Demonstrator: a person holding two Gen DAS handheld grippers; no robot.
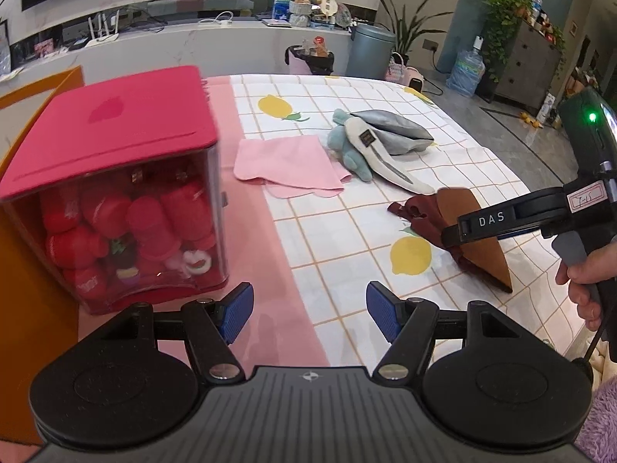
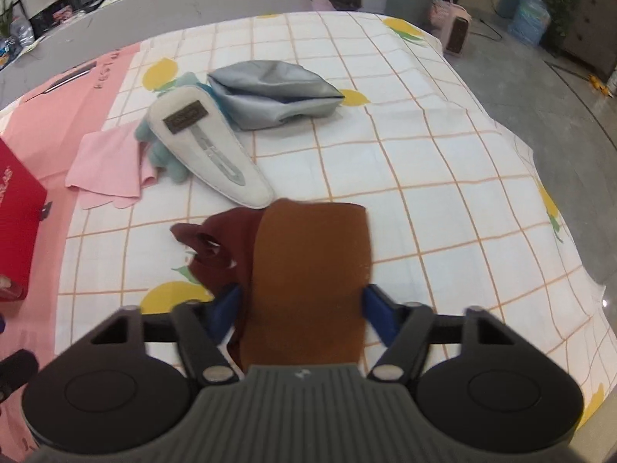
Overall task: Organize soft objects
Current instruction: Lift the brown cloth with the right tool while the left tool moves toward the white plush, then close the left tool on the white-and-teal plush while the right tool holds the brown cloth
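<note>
A flat brown soft piece (image 2: 308,254) stands between the blue pads of my right gripper (image 2: 302,308), which is shut on its two side edges; it is tilted up off the sheet (image 1: 474,231). A maroon cloth (image 2: 219,247) lies bunched against its left side. Farther back lie a white padded case (image 2: 208,146) with a dark label, a teal plush toy (image 2: 166,154), a grey fabric cap (image 2: 270,92) and a pink cloth (image 2: 106,171). My left gripper (image 1: 310,314) hangs open and empty beside a red-lidded clear box (image 1: 115,146) packed with red plush items.
A lemon-print checked sheet (image 2: 424,154) covers the table, with a pink strip (image 1: 277,254) at its left. The table's right edge drops to grey floor (image 2: 559,96). An orange panel (image 1: 23,270) stands left of the box. A person's hand (image 1: 582,281) grips the right tool's handle.
</note>
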